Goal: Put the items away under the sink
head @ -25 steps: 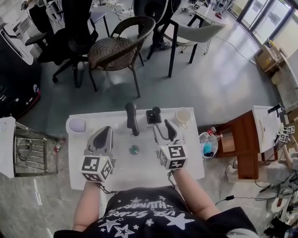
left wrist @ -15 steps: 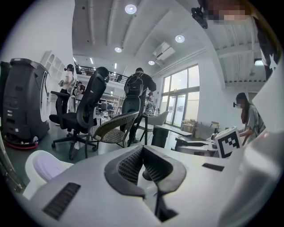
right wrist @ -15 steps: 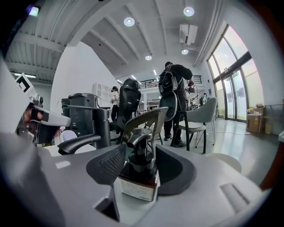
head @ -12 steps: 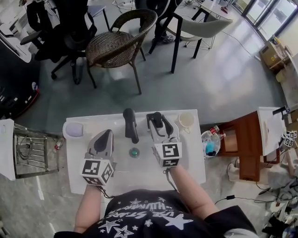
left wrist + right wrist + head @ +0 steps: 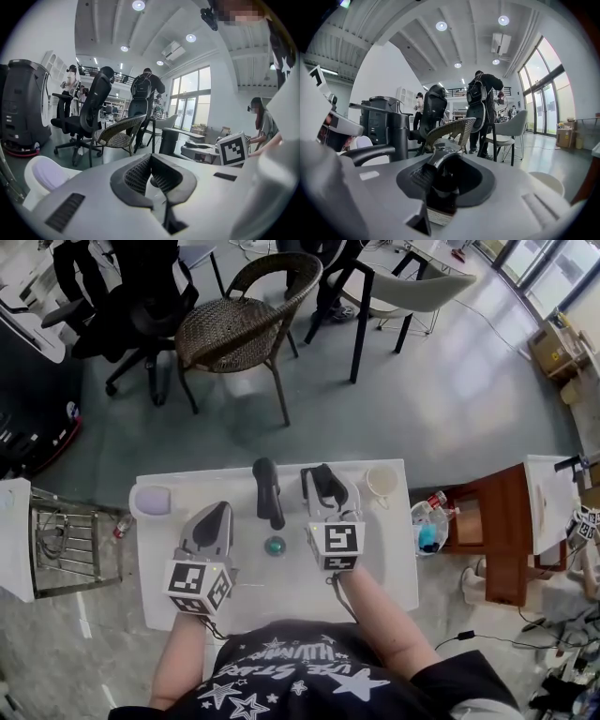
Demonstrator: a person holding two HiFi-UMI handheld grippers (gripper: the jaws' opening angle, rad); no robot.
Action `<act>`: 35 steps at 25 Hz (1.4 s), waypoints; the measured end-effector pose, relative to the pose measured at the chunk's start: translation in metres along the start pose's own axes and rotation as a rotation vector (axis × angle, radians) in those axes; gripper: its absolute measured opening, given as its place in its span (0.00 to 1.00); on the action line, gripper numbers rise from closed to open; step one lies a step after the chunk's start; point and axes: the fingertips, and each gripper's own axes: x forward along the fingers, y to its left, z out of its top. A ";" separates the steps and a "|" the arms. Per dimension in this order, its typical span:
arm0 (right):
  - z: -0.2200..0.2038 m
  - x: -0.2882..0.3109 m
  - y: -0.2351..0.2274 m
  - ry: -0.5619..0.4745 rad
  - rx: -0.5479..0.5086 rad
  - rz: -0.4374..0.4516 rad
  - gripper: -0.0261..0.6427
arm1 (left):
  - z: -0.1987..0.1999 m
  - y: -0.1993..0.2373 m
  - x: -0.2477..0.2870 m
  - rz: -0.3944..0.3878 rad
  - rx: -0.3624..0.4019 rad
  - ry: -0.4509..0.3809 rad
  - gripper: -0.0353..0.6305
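A white sink counter (image 5: 281, 592) carries a black faucet (image 5: 268, 491) above a green drain (image 5: 274, 545). Behind the basin, right of the faucet, stands a small dark bottle (image 5: 315, 482). My right gripper (image 5: 319, 478) has just been closing on it, and the bottle (image 5: 440, 187) now fills the gap between the pads of that gripper (image 5: 443, 161). A pale lilac bowl (image 5: 153, 500) sits at the counter's back left and a white cup (image 5: 382, 481) at its back right. My left gripper (image 5: 216, 514) hovers left of the drain, and its fingertips (image 5: 150, 157) meet with nothing between them.
A wicker chair (image 5: 239, 329), a black office chair (image 5: 141, 324) and a grey chair (image 5: 403, 296) stand beyond the counter. A wire rack (image 5: 61, 549) is at the left. A bin with bottles (image 5: 424, 526) and a wooden cabinet (image 5: 487, 531) are at the right. People (image 5: 483, 110) stand further off.
My right gripper has slid left and forward to the dark bottle, and its jaws have narrowed around it. The left gripper has barely shifted.
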 end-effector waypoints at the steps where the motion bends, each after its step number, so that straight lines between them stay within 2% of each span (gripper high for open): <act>1: 0.000 -0.001 -0.001 0.001 0.011 -0.007 0.18 | 0.000 0.000 -0.001 0.000 0.001 -0.001 0.07; 8: 0.000 -0.012 -0.003 0.033 0.024 -0.019 0.18 | 0.004 -0.002 -0.014 -0.007 0.006 -0.018 0.07; 19: 0.021 -0.082 0.015 -0.014 0.041 -0.047 0.18 | 0.006 -0.024 -0.069 -0.037 0.014 -0.079 0.07; 27: 0.014 -0.158 0.046 -0.014 0.050 -0.069 0.18 | -0.010 -0.046 -0.125 -0.085 0.023 -0.099 0.07; 35: -0.006 -0.237 0.075 -0.005 0.034 -0.084 0.18 | -0.049 -0.072 -0.168 -0.154 0.016 -0.077 0.07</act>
